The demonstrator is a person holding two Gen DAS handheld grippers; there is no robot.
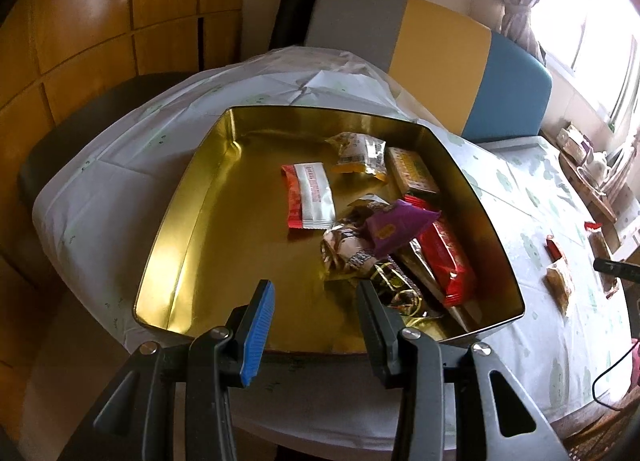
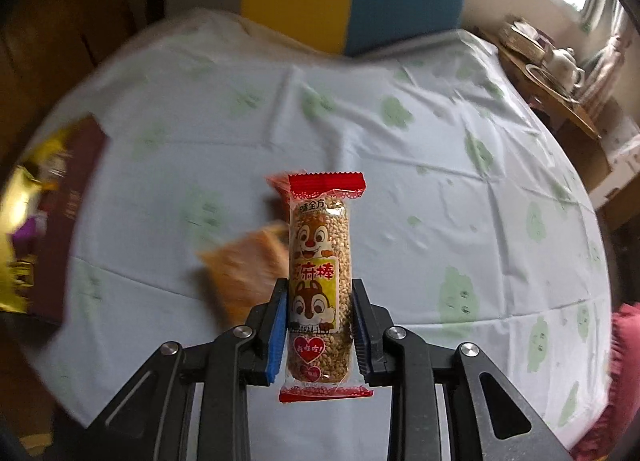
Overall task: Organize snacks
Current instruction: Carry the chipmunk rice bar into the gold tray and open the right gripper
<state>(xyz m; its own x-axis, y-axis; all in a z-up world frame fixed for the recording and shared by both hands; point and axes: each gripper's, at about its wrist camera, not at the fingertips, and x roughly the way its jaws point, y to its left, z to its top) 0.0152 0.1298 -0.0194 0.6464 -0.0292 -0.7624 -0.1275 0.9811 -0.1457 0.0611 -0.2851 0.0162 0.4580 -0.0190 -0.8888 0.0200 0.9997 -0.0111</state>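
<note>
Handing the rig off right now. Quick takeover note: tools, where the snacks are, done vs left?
Left tool: open, empty, hovering over the near edge of the gold tin.
Right tool: shut on the sesame bar, held above the tablecloth; view is motion-blurred.
Done: several snacks sit in the tin, mostly on its right side, including a purple packet, a red packet and a white-and-red bar.
Left: drop the sesame bar in the tin, then collect the loose ones on the cloth: an orange packet beside the held bar, and a few right of the tin, such as a small red one.
</note>
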